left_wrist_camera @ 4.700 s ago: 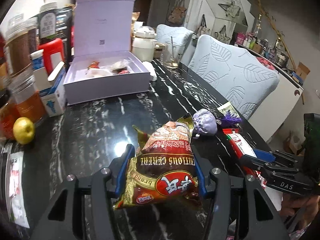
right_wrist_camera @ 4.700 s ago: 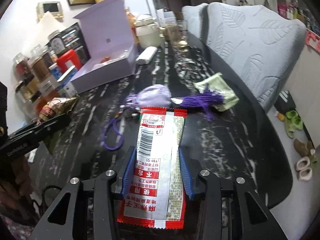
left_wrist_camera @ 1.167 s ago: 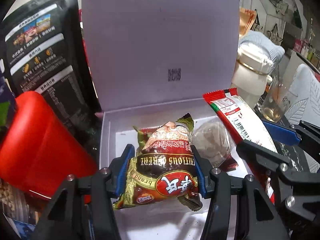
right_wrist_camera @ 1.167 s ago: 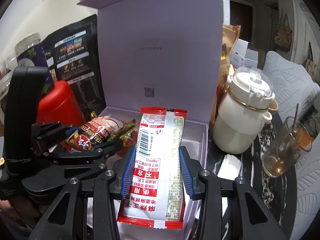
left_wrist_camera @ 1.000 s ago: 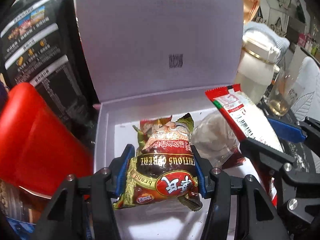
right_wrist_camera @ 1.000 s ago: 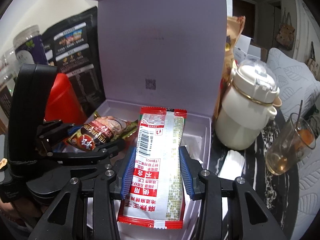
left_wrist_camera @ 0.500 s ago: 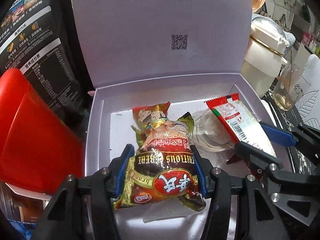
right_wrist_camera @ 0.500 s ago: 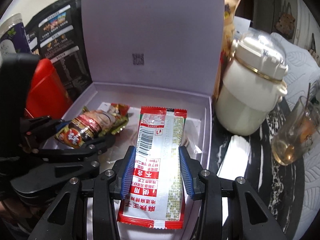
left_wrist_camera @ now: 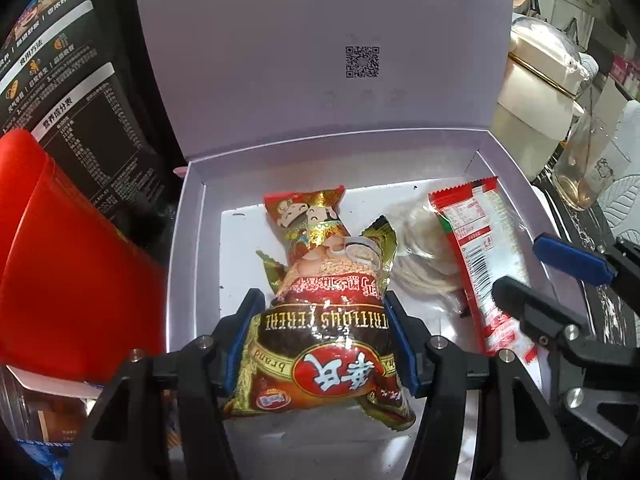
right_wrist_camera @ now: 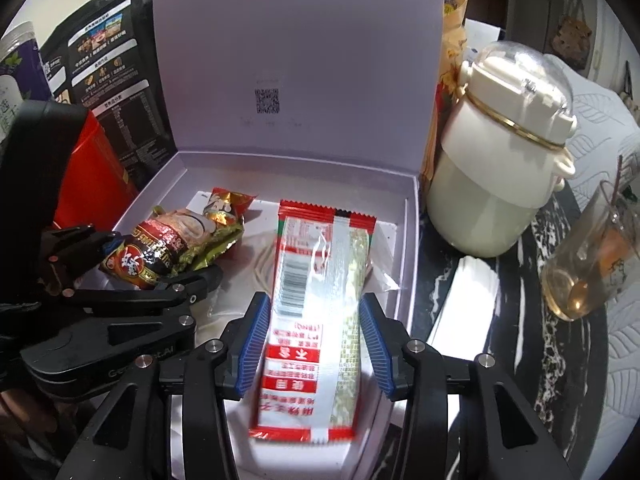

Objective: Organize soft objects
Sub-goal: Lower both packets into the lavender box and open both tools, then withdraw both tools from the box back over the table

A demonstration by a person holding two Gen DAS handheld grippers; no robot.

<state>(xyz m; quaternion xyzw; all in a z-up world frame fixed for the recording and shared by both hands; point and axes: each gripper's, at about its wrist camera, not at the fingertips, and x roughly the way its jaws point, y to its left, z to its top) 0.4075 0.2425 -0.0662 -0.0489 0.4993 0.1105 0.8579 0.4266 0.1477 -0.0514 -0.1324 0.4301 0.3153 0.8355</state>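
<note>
An open lavender box (left_wrist_camera: 188,240) (right_wrist_camera: 412,216) stands with its lid upright. My left gripper (left_wrist_camera: 324,340) is shut on a brown-and-gold cereal packet (left_wrist_camera: 320,344), held low over the box's left half; it also shows in the right wrist view (right_wrist_camera: 160,252). My right gripper (right_wrist_camera: 316,344) is open; the red-and-white sachet (right_wrist_camera: 316,300) is blurred between its blue pads (right_wrist_camera: 252,344), clear of them, over the box's right half. The sachet also shows in the left wrist view (left_wrist_camera: 480,256). A small red-gold packet (left_wrist_camera: 308,216) and a clear bag (left_wrist_camera: 416,252) lie in the box.
A red container (left_wrist_camera: 60,264) and a black pouch (left_wrist_camera: 76,92) stand left of the box. A cream jar (right_wrist_camera: 504,152) and a glass with liquid (right_wrist_camera: 592,268) stand to its right on the black marble table (right_wrist_camera: 516,320). A white strip (right_wrist_camera: 464,304) lies beside the box.
Both grippers have lowered into the box. The right gripper's jaws have spread and the sachet has come loose between them. The left gripper still holds the cereal packet.
</note>
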